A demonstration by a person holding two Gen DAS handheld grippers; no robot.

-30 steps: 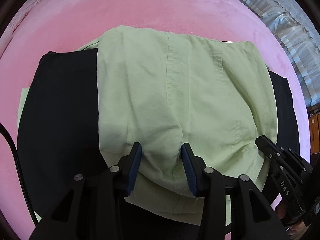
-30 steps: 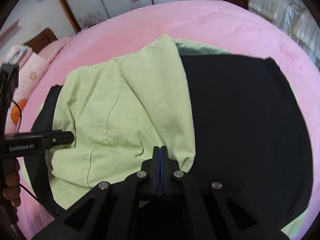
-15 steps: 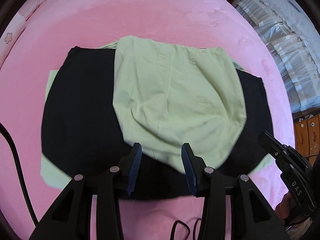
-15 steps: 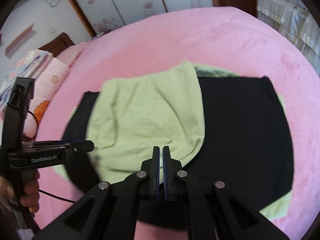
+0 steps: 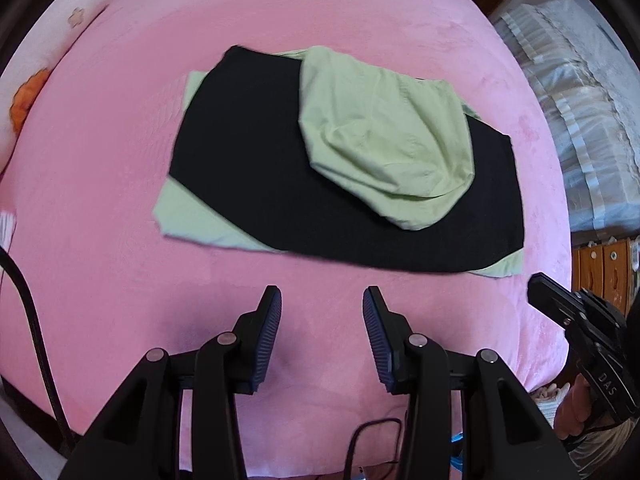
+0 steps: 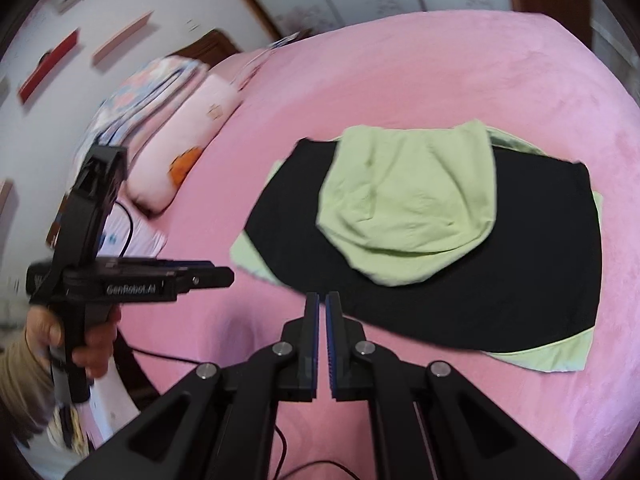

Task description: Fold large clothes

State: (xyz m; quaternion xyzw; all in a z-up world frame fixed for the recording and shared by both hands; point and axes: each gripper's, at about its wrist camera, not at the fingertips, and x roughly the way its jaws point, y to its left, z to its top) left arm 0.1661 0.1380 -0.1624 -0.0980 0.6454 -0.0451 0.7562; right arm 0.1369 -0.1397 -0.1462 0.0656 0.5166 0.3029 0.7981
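A black garment with light green lining lies spread on the pink bed, and a folded-over light green part is heaped on its right half. It also shows in the right wrist view. My left gripper is open and empty, held above the bed short of the garment's near edge. My right gripper is nearly shut with a thin gap and holds nothing, just short of the black near edge. Each gripper shows in the other's view: the right one and the left one.
The pink bed fills both views. Pillows and folded bedding lie at its left end. A white frilled bed cover and a wooden drawer unit stand to the right. Black cables hang near the front edge.
Both grippers have let go of the green fabric and pulled back and up from the garment. The green part now lies heaped on the black layer. The left gripper stays open.
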